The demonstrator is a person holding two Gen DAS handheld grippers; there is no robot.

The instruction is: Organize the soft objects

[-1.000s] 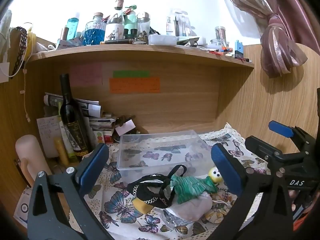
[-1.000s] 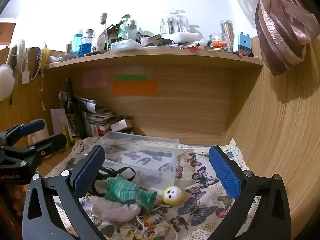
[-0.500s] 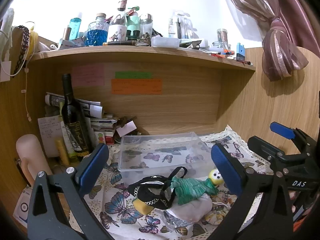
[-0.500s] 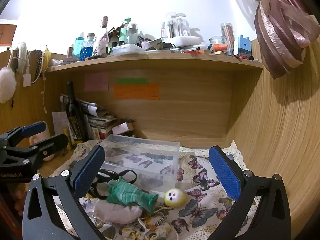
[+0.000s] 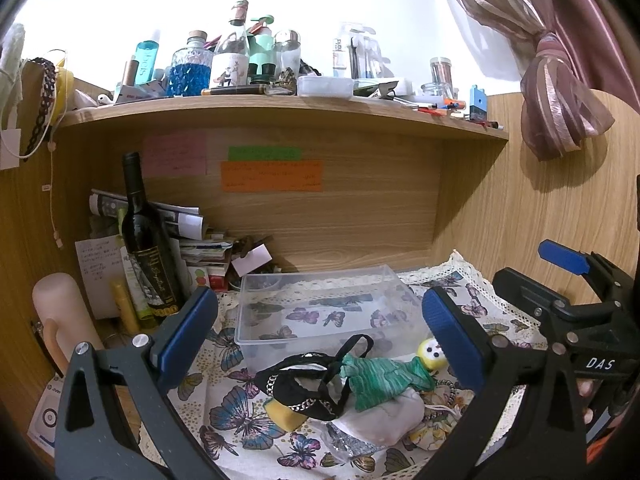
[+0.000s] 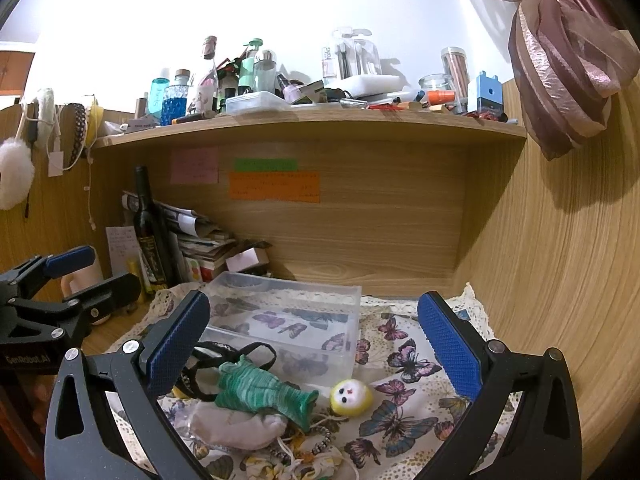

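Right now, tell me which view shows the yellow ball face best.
The right wrist view: the yellow ball face lies unobstructed, eyes and mouth visible. In the left wrist view it sits partly behind the tongs' right finger.

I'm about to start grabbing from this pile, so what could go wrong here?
The black chained strap loops over the green knitted doll, so lifting either may drag the other along. The beaded cords beside the white pouch could snag too. The clear plastic box looks light; a bump might shove it.

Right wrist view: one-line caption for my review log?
Open right tool above a green cloth and yellow face ball, clear bin behind.
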